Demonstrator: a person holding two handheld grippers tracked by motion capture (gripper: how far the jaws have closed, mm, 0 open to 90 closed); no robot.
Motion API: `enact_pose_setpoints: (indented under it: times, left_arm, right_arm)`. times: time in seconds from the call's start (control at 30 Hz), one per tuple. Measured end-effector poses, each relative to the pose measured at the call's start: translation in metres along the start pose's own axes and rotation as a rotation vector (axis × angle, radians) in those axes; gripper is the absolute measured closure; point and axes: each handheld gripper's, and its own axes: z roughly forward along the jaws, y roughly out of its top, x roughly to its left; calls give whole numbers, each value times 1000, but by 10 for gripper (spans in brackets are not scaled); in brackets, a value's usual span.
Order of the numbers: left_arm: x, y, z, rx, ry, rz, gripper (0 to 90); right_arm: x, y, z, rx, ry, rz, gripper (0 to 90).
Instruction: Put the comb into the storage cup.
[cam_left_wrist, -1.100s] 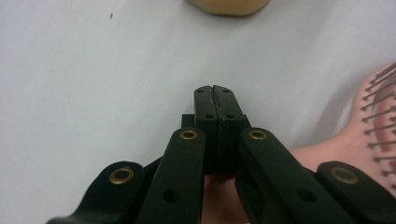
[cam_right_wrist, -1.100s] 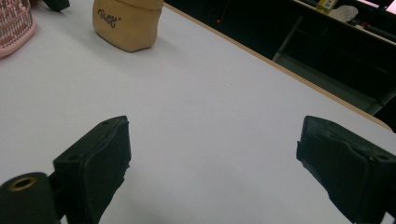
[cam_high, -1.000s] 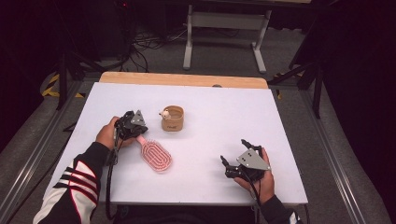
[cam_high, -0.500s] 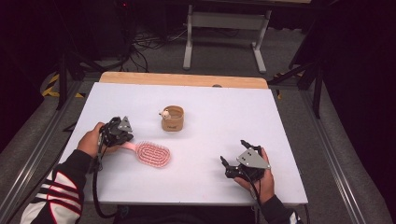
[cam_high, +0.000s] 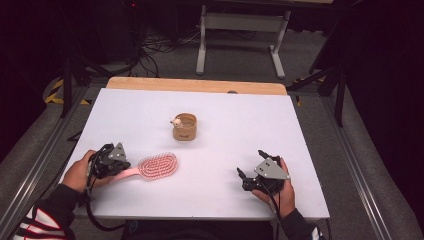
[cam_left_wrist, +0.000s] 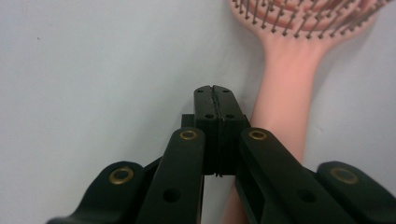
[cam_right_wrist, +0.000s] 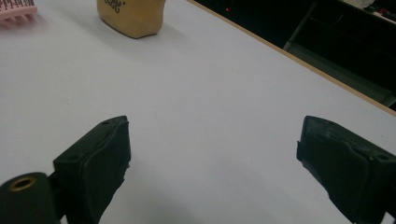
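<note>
Pink and bristled, the hairbrush now lies nearer the table's left front corner than a second ago, its head swung round to point right and its handle toward the left hand. The left gripper has slid outward along with it, jaws pressed tightly together with nothing between them. In the left gripper view the brush handle runs just beside the closed tips, on their right, touching or nearly so, which suggests the brush is being nudged rather than picked up. Farther back stands a small tan cup, well apart. At the right front, the right gripper rests unmoved, jaws spread wide over bare tabletop.
</note>
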Motion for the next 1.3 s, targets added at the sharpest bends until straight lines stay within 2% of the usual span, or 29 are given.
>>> enact_pose_setpoints:
  times: [0.1,0.27,0.37,0.43,0.53,0.63,0.7,0.73,0.77,0.8,0.83,0.87,0.9,0.97,1.0,1.03,1.07,1.1,1.27,1.3]
  left_arm:
    - [-8,-7,-5,-5,5,-10,900]
    - [-12,-17,-12,-33,-1,-44,895]
    - [-13,-20,-21,-60,10,-57,850]
    - [-17,-20,-30,-103,11,-51,816]
    - [-21,-18,-34,-117,14,-28,776]
    - [-27,-11,-34,-120,6,-11,667]
    - [-29,-7,-30,-108,-3,-16,552]
    - [-30,-5,-28,-89,-9,1,514]
    - [-32,-2,-25,-66,4,4,411]
    - [-32,-2,-25,-66,4,4,339]
    - [-30,0,-22,-45,-10,-22,339]
    - [-30,1,-20,-30,-12,-22,256]
    - [-29,5,-17,-19,11,-32,213]
    - [-26,8,-13,-3,-3,-55,126]
    - [-26,9,-12,7,-6,-58,104]
    - [-23,13,-7,37,-8,-64,92]
    - [-23,13,-7,37,-8,-64,80]
    - [-22,14,-4,53,-19,-49,80]
    - [-19,16,4,84,-37,-46,92]
    - [-17,15,5,75,-45,-57,69]
  right_arm:
    - [-3,-1,-1,-7,-13,6,101]
    - [-4,0,-2,-9,-17,5,101]
    - [-4,0,-3,-13,-20,-3,101]
    - [-4,0,-3,-12,-22,-8,101]
    - [-4,0,-3,-11,-22,-8,101]
    - [-4,0,-2,-8,-19,-8,101]
    - [-3,0,-2,-4,-17,-12,101]
    - [-3,0,-2,-4,-16,-13,101]
    - [-3,0,-1,-2,-15,-11,101]
    - [-3,0,-1,-2,-15,-11,101]
    - [-3,0,-1,-1,-15,-10,101]
    - [-3,0,-1,0,-13,-6,102]
    - [-3,0,0,0,-13,-6,103]
    - [-3,0,0,-5,-15,-5,103]
    - [-3,0,1,-3,-14,-6,103]
    - [-3,0,1,1,-13,-8,103]
    - [-3,0,1,1,-13,-8,103]
    - [-2,0,1,3,-11,-9,103]
    - [-2,0,3,8,-3,-11,103]
    - [-1,0,3,9,4,-9,103]
